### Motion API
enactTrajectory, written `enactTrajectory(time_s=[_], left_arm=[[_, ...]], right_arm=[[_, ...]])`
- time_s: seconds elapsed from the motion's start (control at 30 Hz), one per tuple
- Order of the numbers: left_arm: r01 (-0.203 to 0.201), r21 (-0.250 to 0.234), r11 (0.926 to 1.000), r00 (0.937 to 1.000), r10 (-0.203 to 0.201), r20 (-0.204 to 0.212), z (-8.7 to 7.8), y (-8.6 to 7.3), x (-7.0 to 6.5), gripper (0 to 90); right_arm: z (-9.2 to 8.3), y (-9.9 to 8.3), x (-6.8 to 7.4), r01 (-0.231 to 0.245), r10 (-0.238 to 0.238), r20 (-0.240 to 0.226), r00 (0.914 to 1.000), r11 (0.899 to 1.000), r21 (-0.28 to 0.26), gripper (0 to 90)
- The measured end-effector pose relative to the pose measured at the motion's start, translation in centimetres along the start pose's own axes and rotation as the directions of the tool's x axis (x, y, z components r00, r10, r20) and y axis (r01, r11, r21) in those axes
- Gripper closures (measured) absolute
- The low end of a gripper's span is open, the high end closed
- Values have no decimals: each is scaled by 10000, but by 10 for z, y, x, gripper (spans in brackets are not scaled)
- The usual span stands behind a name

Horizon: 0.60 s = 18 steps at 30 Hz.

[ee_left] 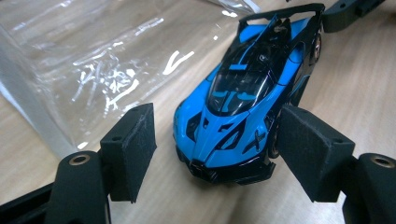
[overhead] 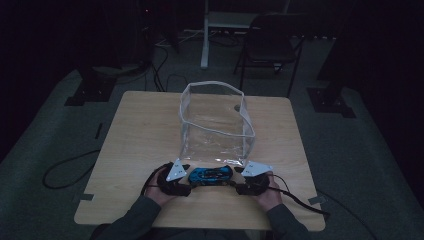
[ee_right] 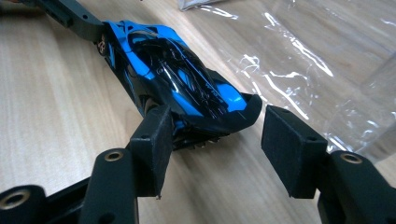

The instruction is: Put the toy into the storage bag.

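Blue-and-black toy car [overhead: 210,175] sits on the wooden surface [overhead: 145,130], just in front of a clear plastic bag [overhead: 216,120] standing open, with the left gripper [ee_left: 212,149] at its nose and the right gripper [ee_right: 217,149] at its tail. Both grippers' jaws are spread apart, bracketing the car's ends, not clamped. Judged rigid, light and glossy, so likely slippery with a fragile rear wing; best held across the body sides.

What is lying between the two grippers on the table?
A blue toy car lies between the left gripper and right gripper, as the high view shows; each gripper view has one end of it between open jaws.
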<state>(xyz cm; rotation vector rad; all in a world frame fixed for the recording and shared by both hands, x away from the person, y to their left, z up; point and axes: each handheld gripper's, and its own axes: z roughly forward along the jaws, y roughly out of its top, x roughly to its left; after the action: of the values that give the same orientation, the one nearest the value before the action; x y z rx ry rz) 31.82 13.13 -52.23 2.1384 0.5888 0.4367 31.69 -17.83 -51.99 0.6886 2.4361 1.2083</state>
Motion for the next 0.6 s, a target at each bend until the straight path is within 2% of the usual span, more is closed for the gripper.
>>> enactTrajectory(time_s=[0.17, 0.33, 0.47, 0.6], left_arm=[[318, -218, 9993, 9990, -325, -295, -1, 5, 11, 291], [534, -449, 9976, 9961, -563, -674, -1, 11, 22, 292], [659, -534, 9964, 9938, -704, -864, 2, 17, 30, 293], [755, -583, 9954, 9917, -810, -995, 5, 20, 36, 294]], right_arm=[[5, 9, -1, 263, -262, 390, 9989, 9996, -31, 443], [9, 19, -8, 12, 5, 544, 9985, 9995, -316, 455], [11, 24, -12, -32, 64, 776, 9970, 9991, -420, 471], [12, 27, -16, 92, -59, 760, 9971, 9990, -428, 471]])
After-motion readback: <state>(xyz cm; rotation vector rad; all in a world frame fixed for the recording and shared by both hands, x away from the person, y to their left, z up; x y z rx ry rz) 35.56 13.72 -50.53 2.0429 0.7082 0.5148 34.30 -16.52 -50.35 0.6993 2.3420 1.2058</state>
